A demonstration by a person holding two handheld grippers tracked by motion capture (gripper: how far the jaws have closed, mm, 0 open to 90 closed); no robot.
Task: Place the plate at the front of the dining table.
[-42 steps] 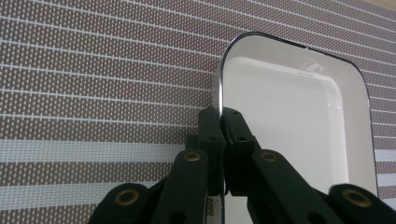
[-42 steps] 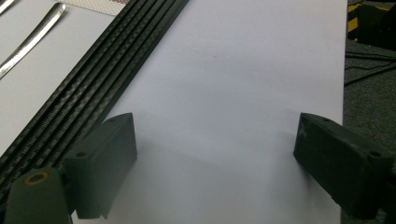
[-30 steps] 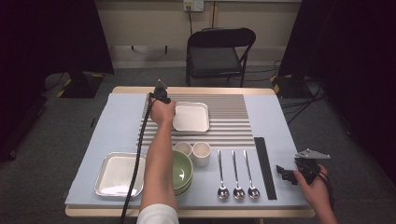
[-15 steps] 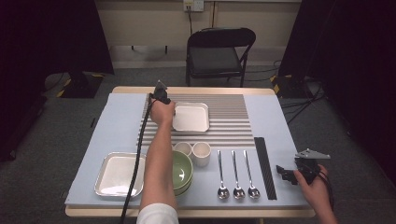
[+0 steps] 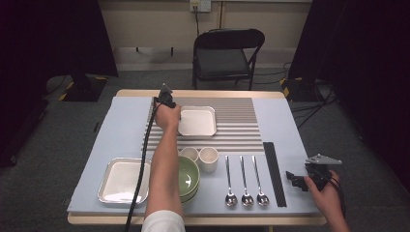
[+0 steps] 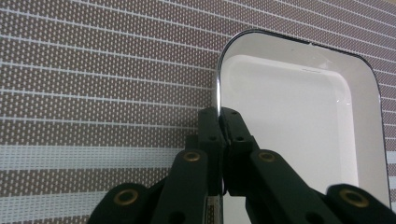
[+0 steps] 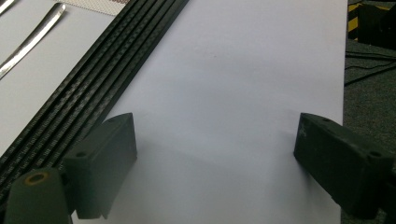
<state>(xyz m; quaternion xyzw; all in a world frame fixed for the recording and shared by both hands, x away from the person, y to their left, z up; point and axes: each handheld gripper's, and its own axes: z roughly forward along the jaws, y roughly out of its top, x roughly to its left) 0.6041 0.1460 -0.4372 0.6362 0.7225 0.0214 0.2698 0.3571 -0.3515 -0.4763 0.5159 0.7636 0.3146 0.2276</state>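
Item: table setting, listed from the person's edge outward.

Right gripper (image 5: 296,178): sitting low at the near right corner, in the person's right hand (image 5: 328,195); its blocky black jaws are standing wide apart over bare pale tablecloth (image 7: 243,70), nothing between them. A grey three-cornered plate is riding on top.

Black ribbed strip (image 5: 274,173): long, flat, grooved lengthwise, lying just left of that gripper.

Three spoons (image 5: 246,182): polished metal, lying parallel, bowls toward the person.

Green bowls (image 5: 189,178): round, glossy, stacked, partly hidden by the left forearm.

Metal tray (image 5: 121,181): square with rounded corners, shiny rim, resting at the near left.

Two cups (image 5: 203,157): small, round, off-white, standing side by side just beyond the bowls.

Striped placemat (image 5: 237,130): woven mesh, brown with pale lines, rectangular, covering the table's middle and far part.

White tray (image 5: 197,121): shallow, square with rounded corners, smooth glossy interior and thin dark-edged rim, lying flat on the placemat's far left part.

Left gripper (image 6: 219,122): reaching far over the table in the left hand (image 5: 168,115), its black jaws with brass rivets pinching together on the white tray's (image 6: 299,121) thin left rim, one pad outside, one inside. A black cable is trailing back along the forearm.

Folding chair (image 5: 227,55): dark, metal-framed, standing beyond the table.
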